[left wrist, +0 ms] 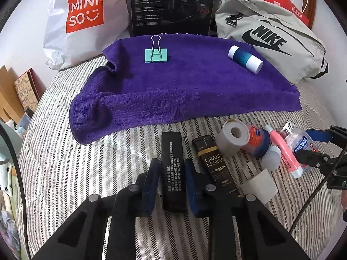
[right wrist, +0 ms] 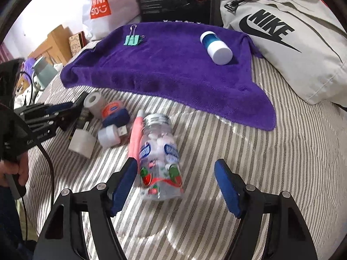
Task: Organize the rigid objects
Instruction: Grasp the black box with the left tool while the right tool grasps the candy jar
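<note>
Striped bedding (left wrist: 65, 151) carries the clutter. On it the left gripper (left wrist: 171, 186) is clamped on a black bar (left wrist: 172, 173) with white print. The right gripper (right wrist: 175, 186) stands wide apart around a clear mint bottle (right wrist: 159, 153) lying beside a pink tube (right wrist: 135, 138). Farther back, a purple towel (left wrist: 184, 91) bears a green binder clip (left wrist: 156, 54) and a blue-and-white tube (left wrist: 245, 59).

Your left gripper (left wrist: 171, 186) and right gripper (right wrist: 175, 186) match — black angular frames, round silver screws, blue padded fingers (right wrist: 225, 186). A black cable (right wrist: 48, 162) trails past your bare-skinned left hand (right wrist: 18, 171).
</note>
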The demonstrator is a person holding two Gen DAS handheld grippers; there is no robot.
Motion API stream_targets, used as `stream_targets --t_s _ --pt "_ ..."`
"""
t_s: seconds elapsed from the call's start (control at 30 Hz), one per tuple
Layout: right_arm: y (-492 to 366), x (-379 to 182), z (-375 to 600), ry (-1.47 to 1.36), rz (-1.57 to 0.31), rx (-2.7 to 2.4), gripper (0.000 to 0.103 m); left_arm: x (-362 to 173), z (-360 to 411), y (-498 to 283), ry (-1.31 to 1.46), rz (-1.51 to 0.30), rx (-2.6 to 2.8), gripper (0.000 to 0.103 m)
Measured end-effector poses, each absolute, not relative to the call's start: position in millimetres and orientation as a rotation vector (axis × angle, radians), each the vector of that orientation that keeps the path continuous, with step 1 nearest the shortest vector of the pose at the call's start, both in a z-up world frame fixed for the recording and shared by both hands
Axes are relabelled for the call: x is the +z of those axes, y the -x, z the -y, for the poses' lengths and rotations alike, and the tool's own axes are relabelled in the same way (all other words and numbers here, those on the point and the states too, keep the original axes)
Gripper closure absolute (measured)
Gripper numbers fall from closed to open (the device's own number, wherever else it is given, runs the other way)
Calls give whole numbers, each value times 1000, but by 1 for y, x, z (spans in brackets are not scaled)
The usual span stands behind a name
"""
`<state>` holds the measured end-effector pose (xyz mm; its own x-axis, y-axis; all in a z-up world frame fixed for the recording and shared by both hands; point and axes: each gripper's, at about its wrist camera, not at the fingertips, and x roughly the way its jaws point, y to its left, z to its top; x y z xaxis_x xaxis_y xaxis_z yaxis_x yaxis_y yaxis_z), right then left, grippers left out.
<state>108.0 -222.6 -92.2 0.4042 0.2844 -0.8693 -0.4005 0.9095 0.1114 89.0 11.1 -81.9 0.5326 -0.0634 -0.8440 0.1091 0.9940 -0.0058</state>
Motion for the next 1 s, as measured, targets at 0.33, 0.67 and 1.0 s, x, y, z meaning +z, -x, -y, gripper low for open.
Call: stream_targets --t_s 0.33,0.67,1.0 --pt "-111 -98 212 212 -1071 427 45 -82 -11 -89 -47 -1007 -98 80" --pt "-110 -96 213 206 -1039 461 62 -81 -17 -84 -43 -1017 -92 82" --pt "-105 -98 227 204 -1044 423 61 -81 -16 -84 -49 -997 -90 82"
